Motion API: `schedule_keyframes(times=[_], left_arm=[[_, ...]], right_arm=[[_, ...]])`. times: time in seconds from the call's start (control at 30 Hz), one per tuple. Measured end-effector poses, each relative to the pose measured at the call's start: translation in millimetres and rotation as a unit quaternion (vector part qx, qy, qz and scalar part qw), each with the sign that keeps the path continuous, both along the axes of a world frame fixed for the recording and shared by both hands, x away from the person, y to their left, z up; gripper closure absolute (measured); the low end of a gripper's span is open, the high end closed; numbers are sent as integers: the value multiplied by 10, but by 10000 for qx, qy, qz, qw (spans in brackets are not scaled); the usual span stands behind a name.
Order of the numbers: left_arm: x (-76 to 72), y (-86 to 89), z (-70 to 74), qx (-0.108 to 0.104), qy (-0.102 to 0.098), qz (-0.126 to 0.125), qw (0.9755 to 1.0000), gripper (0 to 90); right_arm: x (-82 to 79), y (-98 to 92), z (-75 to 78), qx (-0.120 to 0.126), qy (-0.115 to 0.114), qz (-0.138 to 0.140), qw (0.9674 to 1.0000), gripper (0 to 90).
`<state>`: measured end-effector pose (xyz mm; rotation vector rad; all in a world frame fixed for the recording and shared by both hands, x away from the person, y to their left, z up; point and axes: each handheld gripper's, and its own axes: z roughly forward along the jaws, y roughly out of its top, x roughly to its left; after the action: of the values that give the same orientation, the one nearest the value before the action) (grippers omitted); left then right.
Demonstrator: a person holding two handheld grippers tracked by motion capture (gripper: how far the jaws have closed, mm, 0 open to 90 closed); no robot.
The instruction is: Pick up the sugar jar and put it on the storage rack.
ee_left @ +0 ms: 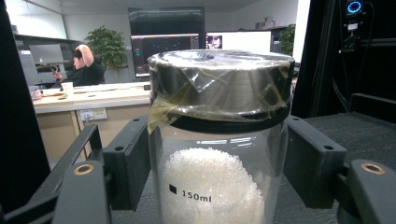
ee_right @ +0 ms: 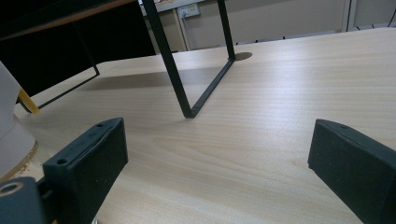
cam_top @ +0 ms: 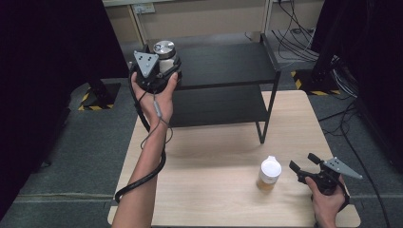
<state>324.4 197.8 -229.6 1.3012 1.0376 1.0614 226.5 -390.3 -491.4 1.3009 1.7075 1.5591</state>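
Left tongs (ee_left: 217, 177) clamp the glass jar (ee_left: 217, 154) below its lid: rigid, slippery, breakable. Right tongs (ee_right: 219, 158) gape empty at five o'clock.

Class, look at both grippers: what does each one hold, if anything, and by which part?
The left gripper clamps the glass jar by its body, just below the taped lid. The right gripper holds nothing.

High view overhead; gripper views low, close; shared shelf (cam_top: 223, 64), probably.
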Motion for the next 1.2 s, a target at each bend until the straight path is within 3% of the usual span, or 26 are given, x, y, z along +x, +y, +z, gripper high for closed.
schedule_keyframes(times=[0.13,0.43,0.5,0.7,1.2], left_arm=[[33,13,45,-63,126,-14,9999,308],[44,35,57,-101,146,-50,9998,287],[22,38,57,-128,76,-41,9999,206],[-80,23,11,8,-161,-56,9999,108],[-410,129,-207,110,-518,-184,9984,89]], right_arm=[[-1,-1,-2,0,-9,6,10000,50],[2,-5,-2,3,-5,15,10000,50],[0,-3,-2,-2,-11,14,10000,50],[3,3,4,-19,1,11,10000,50],[2,11,6,-44,-5,11,10000,50]])
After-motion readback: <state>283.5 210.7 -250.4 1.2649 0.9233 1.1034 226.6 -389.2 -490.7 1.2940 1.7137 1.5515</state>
